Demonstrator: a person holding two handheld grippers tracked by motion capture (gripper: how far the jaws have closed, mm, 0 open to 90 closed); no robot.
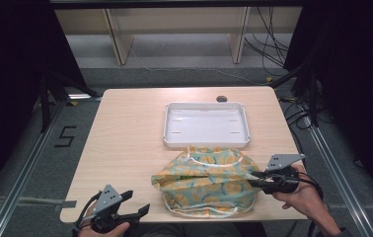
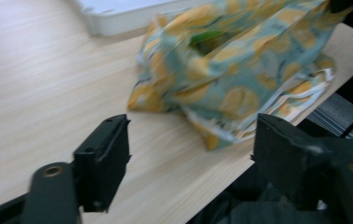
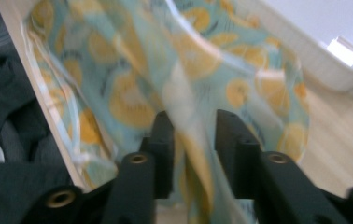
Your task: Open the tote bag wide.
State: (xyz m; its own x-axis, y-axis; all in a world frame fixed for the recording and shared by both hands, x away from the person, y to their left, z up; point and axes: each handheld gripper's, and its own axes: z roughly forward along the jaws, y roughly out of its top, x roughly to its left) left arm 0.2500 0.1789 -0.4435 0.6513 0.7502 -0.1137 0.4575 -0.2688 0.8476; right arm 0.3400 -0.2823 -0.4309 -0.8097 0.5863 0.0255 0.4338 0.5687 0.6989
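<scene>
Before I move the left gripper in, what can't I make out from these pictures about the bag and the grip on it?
- Bag contents: a green patch in its mouth in the left gripper view, hidden by fabric and blurred.
- Right gripper: fabric runs between the jaws; motion blur hides whether they pinch it firmly.
- Bag's near edge: overhangs the table in the high view; underside hidden.
- Left gripper: open, short of the bag.
</scene>
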